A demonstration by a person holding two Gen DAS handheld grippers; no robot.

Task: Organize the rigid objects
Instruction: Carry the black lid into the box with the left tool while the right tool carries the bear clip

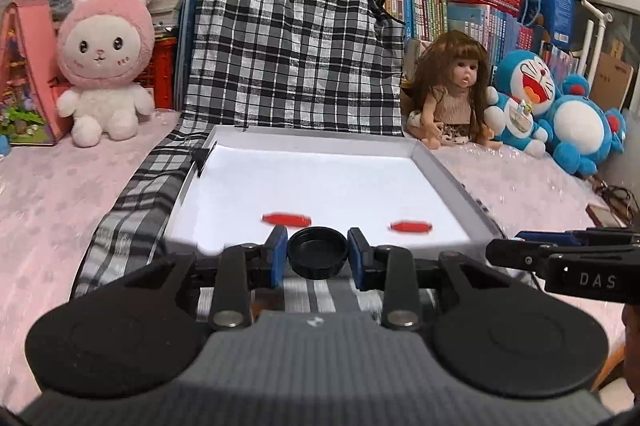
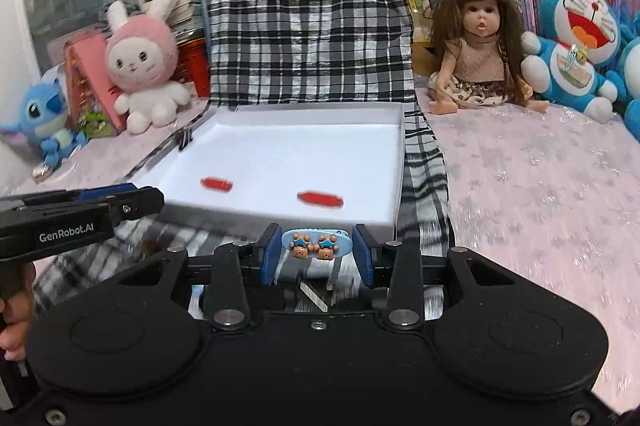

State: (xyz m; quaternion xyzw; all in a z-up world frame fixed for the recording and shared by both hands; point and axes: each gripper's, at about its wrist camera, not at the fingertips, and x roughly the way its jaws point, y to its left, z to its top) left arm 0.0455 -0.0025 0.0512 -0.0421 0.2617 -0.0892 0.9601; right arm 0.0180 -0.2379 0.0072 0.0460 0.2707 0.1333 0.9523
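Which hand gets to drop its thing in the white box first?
Probably the left. Its jaws grip the black cap almost at the white box's near edge; the right gripper, holding the blue bear clip, looks slightly farther back. It's close.

The left gripper fingers clamp a black cap before the white tray.
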